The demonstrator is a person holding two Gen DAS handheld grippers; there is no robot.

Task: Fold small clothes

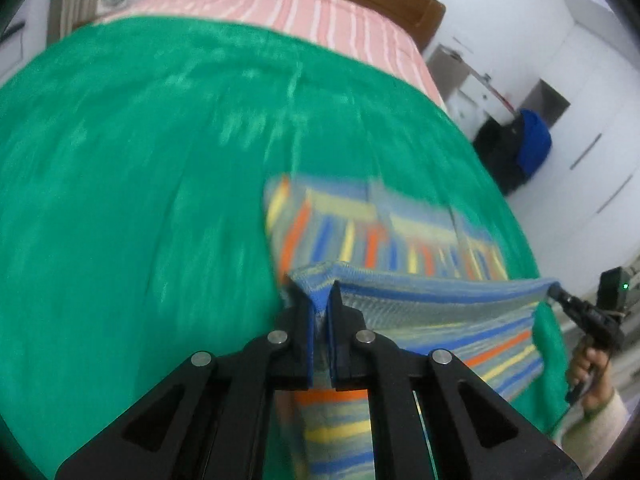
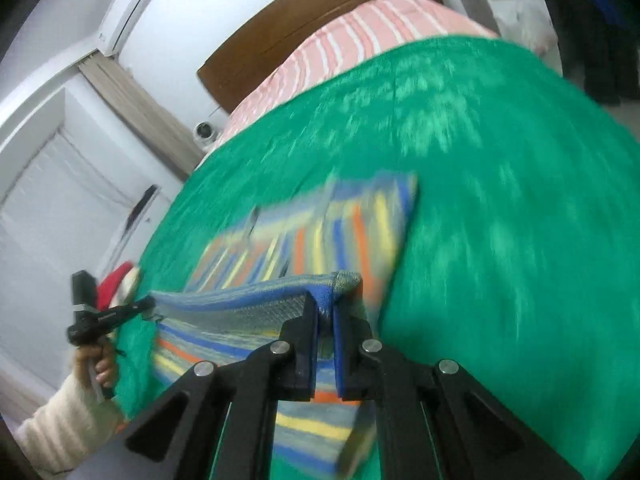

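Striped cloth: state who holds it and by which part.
Both hold it. The left gripper is shut on one corner of the striped cloth's blue-edged hem; the right gripper is shut on the other corner, lifting that edge above the green blanket.

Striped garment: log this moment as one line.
striped garment: near edge lifted over green cover | left hand-held gripper: shut on corner | right hand-held gripper: shut on other corner

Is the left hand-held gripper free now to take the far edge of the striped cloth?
Probably not: the left hand-held gripper is shut on the striped cloth at a near corner.
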